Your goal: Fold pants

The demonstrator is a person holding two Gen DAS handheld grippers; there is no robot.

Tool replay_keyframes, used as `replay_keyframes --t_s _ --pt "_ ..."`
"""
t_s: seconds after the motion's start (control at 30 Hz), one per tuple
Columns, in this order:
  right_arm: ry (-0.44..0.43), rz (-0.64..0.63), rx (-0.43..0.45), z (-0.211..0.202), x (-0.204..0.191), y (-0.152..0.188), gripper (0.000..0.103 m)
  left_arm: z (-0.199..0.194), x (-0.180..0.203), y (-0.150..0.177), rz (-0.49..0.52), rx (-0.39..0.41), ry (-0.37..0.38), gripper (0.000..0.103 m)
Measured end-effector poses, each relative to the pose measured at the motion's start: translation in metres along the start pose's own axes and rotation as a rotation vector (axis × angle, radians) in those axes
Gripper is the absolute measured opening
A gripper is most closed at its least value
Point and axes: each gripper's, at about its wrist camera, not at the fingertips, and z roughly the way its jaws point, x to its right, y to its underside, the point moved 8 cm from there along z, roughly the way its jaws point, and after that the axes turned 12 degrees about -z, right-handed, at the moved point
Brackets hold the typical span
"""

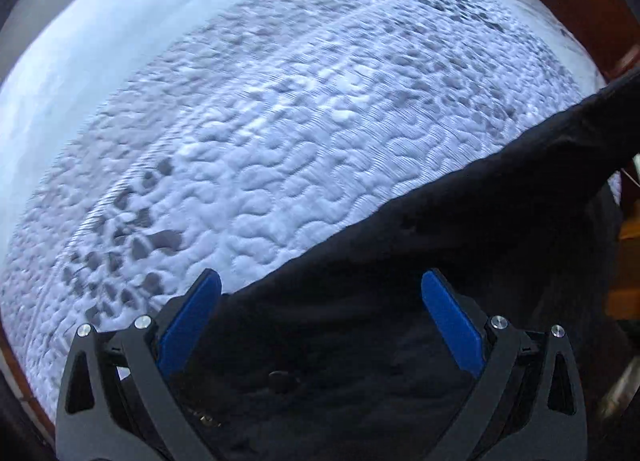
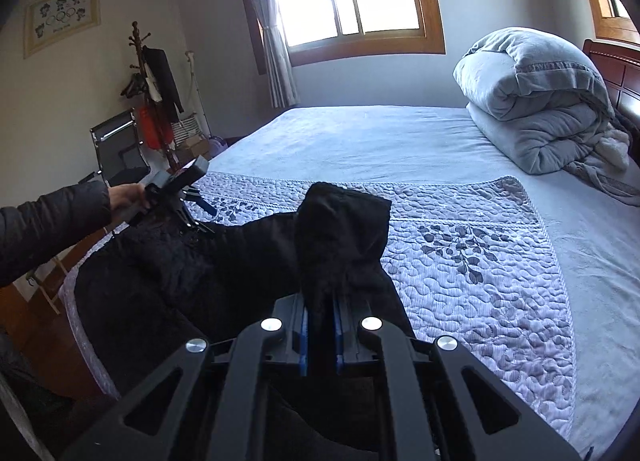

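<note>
The black pants (image 2: 208, 261) lie on a quilted bed cover (image 2: 480, 261) near the bed's front left edge. My right gripper (image 2: 322, 301) is shut on a bunched fold of the pants, which stands up between its blue pads. My left gripper (image 1: 320, 285) is open, its blue pads wide apart, hovering just above the pants (image 1: 360, 321) at their upper edge. It also shows in the right wrist view (image 2: 200, 217), held by a hand at the pants' far left end.
A rolled grey duvet (image 2: 540, 101) lies at the bed's far right by the wooden headboard (image 2: 612, 65). A chair (image 2: 120, 149) and coat rack (image 2: 154, 85) stand left of the bed. The quilted cover (image 1: 260, 161) fills the left wrist view.
</note>
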Motion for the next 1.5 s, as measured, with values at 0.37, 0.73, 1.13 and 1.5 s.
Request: replay_keyframes --t_s 0.37,0.73,1.13,1.5 --pt "-0.01 0.029 -0.002 0.003 0.006 0.005 0.009 0.029 0.0 0.01 0.024 -0.089 -0.031 0.056" --pt "0.024 0.106 0.023 -0.005 0.021 0.009 0.009 -0.013 -0.007 0.039 0.006 0.051 -0.044 0.005" --pt "0.063 0.114 0.042 -0.023 0.024 0.008 0.009 -0.043 0.012 0.037 0.067 0.103 -0.067 0.004" --pt "0.103 0.214 0.118 -0.055 0.028 0.018 0.009 -0.141 0.077 0.166 0.031 0.258 -0.057 0.003"
